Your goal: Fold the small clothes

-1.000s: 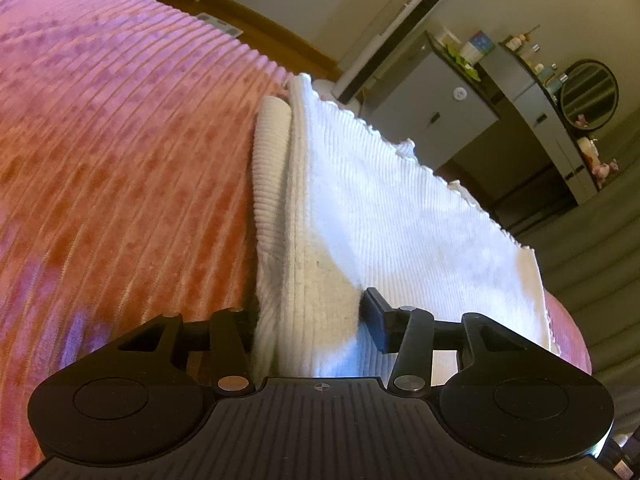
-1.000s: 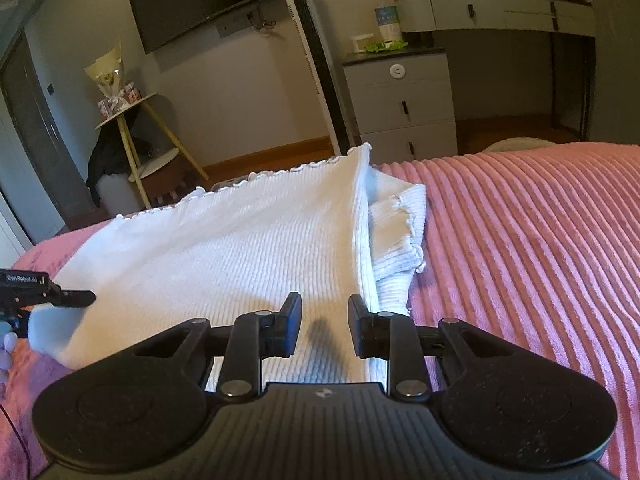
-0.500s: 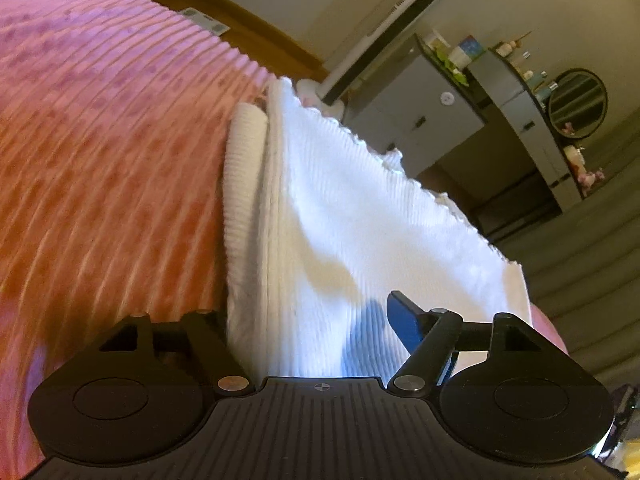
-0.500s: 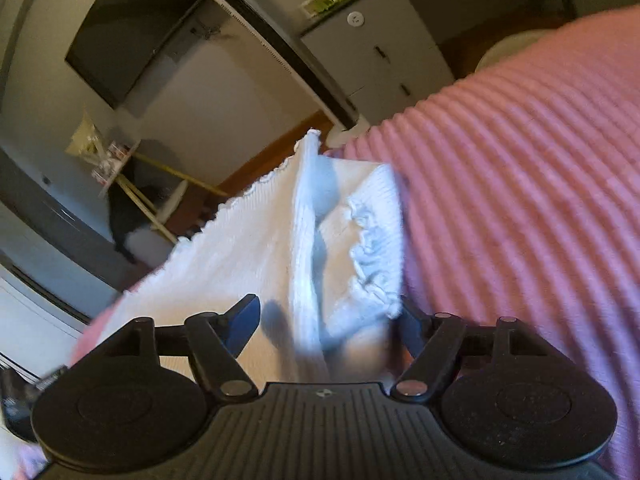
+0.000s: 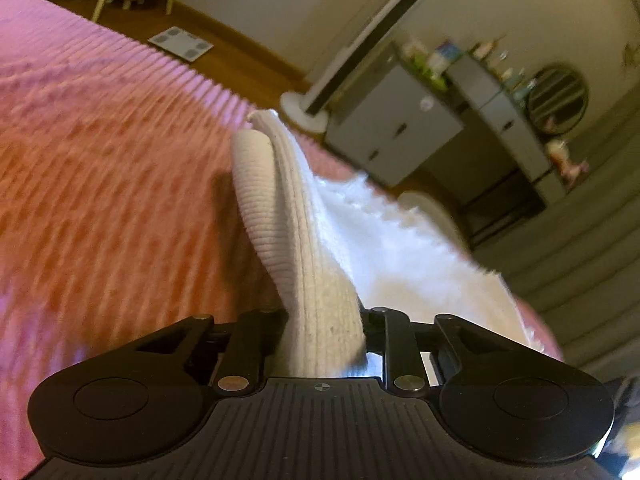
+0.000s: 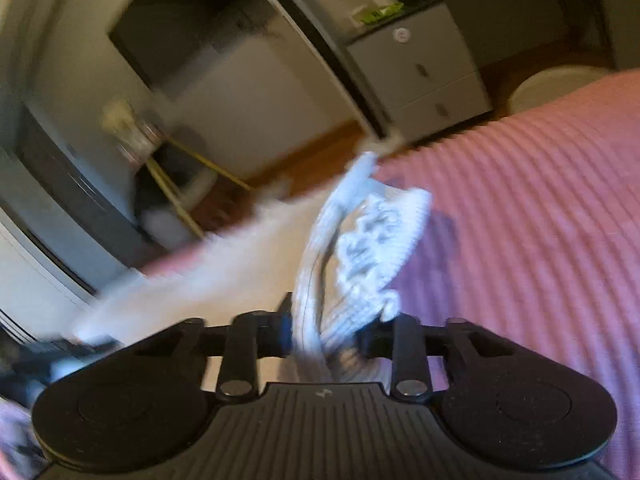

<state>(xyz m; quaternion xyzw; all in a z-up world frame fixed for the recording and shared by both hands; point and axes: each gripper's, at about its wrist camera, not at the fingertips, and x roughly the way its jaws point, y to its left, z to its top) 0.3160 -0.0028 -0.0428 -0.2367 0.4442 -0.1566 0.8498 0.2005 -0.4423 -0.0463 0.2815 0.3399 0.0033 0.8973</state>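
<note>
The white ribbed garment (image 5: 316, 264) is lying on the pink bedspread (image 5: 100, 184), its long axis running left to right, its folded edges pointing far. Both jaws have just been closing: the left gripper (image 5: 322, 332) and right gripper (image 6: 326, 334) are pinching its near side edges, lifted compared to earlier, both pointing downward.

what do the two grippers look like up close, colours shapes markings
Both are matte black. The left gripper has a ribbed centre plate with a small round crosshair mark, two rounded side lobes with circular discs, and one copper and one silver pivot pin. The right gripper matches it, with a small pale logo and silver pins.
</note>
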